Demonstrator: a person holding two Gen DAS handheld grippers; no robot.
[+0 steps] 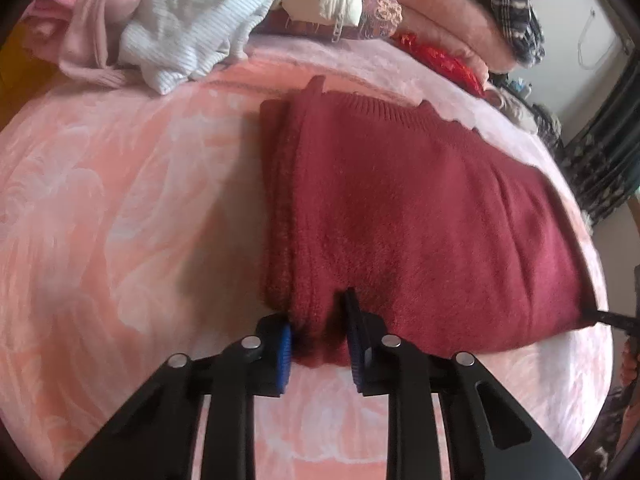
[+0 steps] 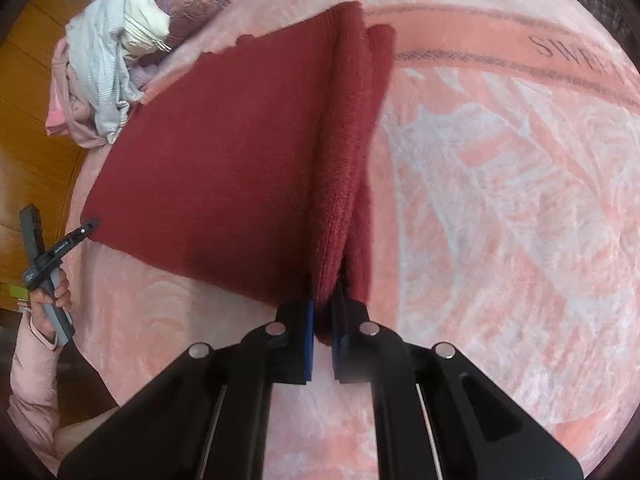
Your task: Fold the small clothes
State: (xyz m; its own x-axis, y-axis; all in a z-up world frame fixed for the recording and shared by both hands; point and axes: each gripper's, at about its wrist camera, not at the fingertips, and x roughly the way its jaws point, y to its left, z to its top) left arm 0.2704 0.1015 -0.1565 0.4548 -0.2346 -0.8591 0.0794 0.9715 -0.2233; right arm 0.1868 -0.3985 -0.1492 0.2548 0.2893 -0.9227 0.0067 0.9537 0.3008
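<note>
A dark red knit sweater (image 1: pixel 420 216) lies partly folded on the pink blanket, its ribbed collar at the far side. My left gripper (image 1: pixel 318 344) is shut on a thick bunch of its near left edge. In the right wrist view the same sweater (image 2: pixel 224 160) spreads to the left, with a folded ridge running toward me. My right gripper (image 2: pixel 322 320) is shut on the near end of that ridge. The left gripper (image 2: pixel 86 230) shows there too, held in a hand at the sweater's left corner.
A pink patterned blanket (image 1: pixel 120 220) covers the bed. A heap of clothes, white knit (image 1: pixel 192 28) and pale pink, lies at the far left. Folded pink bedding and a plaid cloth (image 1: pixel 508 4) sit at the far right. Wooden floor (image 2: pixel 32 120) lies beyond the bed's left edge.
</note>
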